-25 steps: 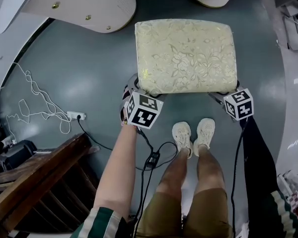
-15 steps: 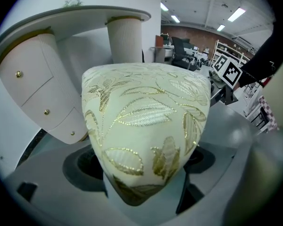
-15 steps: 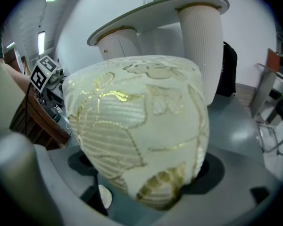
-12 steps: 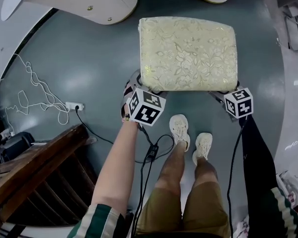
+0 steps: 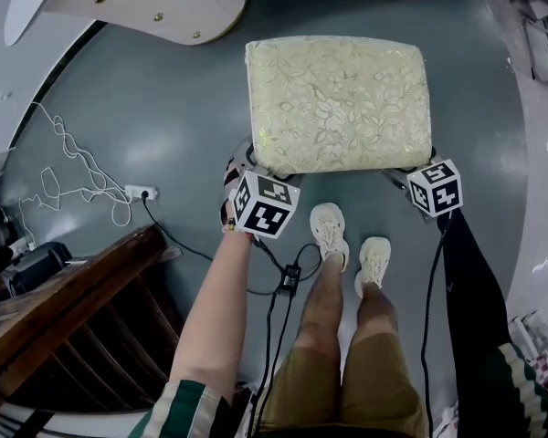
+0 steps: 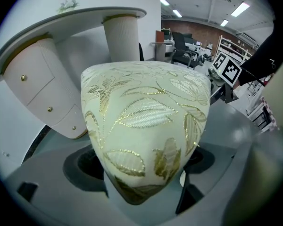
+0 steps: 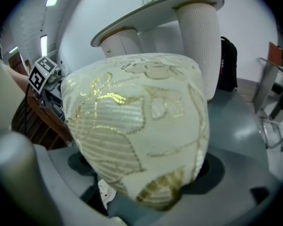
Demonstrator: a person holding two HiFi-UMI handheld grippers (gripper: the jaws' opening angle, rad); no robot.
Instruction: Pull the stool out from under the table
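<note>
— Grippers are placed how?
— Left gripper and right gripper are clenched on near corners of the stool, likely for an even pull.
— Stool?
— Seen clear of the desk at 11 o'clock.

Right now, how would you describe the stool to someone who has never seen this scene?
On the grey floor, just below the white table in the head view, stands the stool, with the person's shoes near its front edge. Its rectangular cream cushion with gold flowers sets it apart; the table is plain.
</note>
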